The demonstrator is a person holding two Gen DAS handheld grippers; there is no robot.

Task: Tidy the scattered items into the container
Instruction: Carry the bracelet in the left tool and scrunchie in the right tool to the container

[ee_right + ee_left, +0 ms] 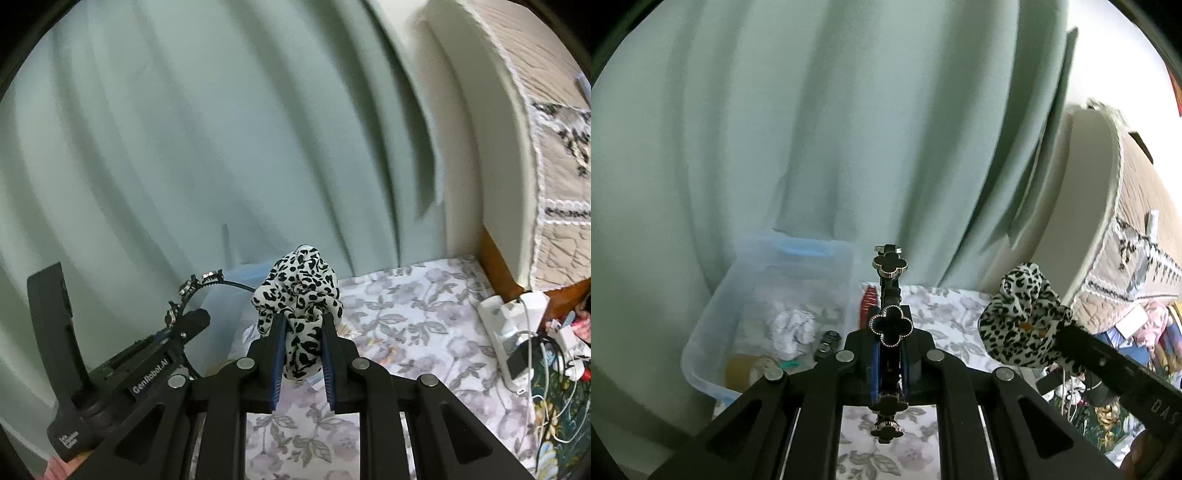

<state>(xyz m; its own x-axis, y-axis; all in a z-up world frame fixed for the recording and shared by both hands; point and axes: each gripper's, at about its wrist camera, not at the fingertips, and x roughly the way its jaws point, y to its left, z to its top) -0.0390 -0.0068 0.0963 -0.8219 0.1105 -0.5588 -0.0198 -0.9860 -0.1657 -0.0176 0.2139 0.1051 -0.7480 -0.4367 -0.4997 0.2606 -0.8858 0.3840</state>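
Observation:
My left gripper [889, 325] is shut on a black headband with clover-shaped ornaments [890, 262], which sticks up between its fingers above the floral cloth. A clear plastic container [738, 295] stands just left of it, holding crumpled white paper [792, 325], a tape roll [746, 369] and a small black item. My right gripper [303, 328] is shut on a leopard-print scrunchie [299, 284], held in the air. The scrunchie [1023, 321] also shows in the left wrist view, to the right of the headband. In the right wrist view, the headband [207, 284] and left gripper sit at the left.
A pale green curtain [812, 129] hangs behind the container. A red comb-like item [868, 302] lies beside the container's right wall. The floral cloth [406, 314] covers the surface. A white charger with cables [517, 332] lies at the right, near a padded bed end [498, 147].

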